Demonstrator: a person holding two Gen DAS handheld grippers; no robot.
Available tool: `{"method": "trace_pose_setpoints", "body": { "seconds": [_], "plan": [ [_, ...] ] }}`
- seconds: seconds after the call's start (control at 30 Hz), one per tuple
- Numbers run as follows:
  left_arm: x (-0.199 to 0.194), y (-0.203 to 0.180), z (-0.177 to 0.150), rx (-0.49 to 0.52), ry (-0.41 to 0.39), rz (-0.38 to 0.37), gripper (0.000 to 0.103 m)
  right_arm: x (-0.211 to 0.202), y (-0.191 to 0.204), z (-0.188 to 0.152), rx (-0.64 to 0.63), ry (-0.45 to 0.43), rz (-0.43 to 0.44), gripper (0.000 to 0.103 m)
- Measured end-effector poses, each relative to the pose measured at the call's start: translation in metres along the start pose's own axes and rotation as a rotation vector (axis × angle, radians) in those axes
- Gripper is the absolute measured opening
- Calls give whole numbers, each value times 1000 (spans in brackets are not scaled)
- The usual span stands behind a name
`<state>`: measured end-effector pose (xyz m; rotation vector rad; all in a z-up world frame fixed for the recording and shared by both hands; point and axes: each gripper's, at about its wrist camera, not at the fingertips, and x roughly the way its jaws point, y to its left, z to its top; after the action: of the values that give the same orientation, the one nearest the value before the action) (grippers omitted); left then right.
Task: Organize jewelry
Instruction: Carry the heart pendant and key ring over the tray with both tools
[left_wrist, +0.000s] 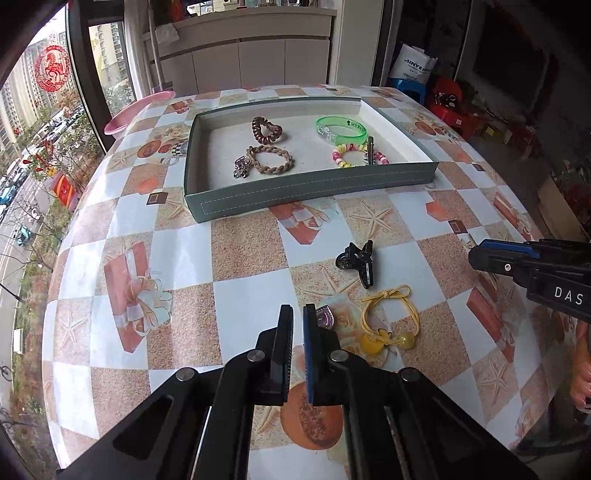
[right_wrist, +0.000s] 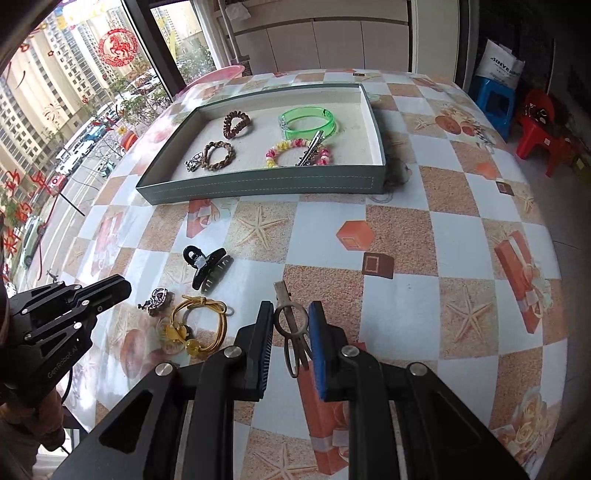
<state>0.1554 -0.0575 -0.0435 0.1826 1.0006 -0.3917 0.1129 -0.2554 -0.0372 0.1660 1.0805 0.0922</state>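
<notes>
Left gripper (left_wrist: 298, 314) hanging over the table (left_wrist: 251, 280), jaws closed to a thin gap, nothing between them; a silver heart-shaped brooch (left_wrist: 325, 316) is lying on the table just beside its blue finger. In the right wrist view that brooch (right_wrist: 158, 300) is sitting beside a yellow hair tie with amber beads (right_wrist: 197, 325), with a black claw clip (right_wrist: 208, 267) a little farther up the table.

Right gripper (right_wrist: 291, 321) pinching a metal hair clip with a ring end (right_wrist: 291, 328) between its pads, the clip's prong sticking out past the fingertips.

Green tray (right_wrist: 258, 184) sitting near the table's far side, holding a brown spiral hair tie (right_wrist: 236, 123), a braided brown bracelet (right_wrist: 218, 155) with a silver charm, a green bangle (right_wrist: 308, 120), and a pink-and-yellow beaded bracelet (right_wrist: 295, 151) with a metal clip lying across it.
</notes>
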Motion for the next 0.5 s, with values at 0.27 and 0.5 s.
{"method": "trace_pose_setpoints", "body": {
  "seconds": [0.27, 0.5],
  "plan": [
    [-2, 10, -1, -34, -10, 1, 19, -3, -2, 1, 19, -7, 12, 21],
    [-5, 45, -6, -178, 1, 7, 19, 2, 7, 1, 12, -1, 40, 21]
  ]
}}
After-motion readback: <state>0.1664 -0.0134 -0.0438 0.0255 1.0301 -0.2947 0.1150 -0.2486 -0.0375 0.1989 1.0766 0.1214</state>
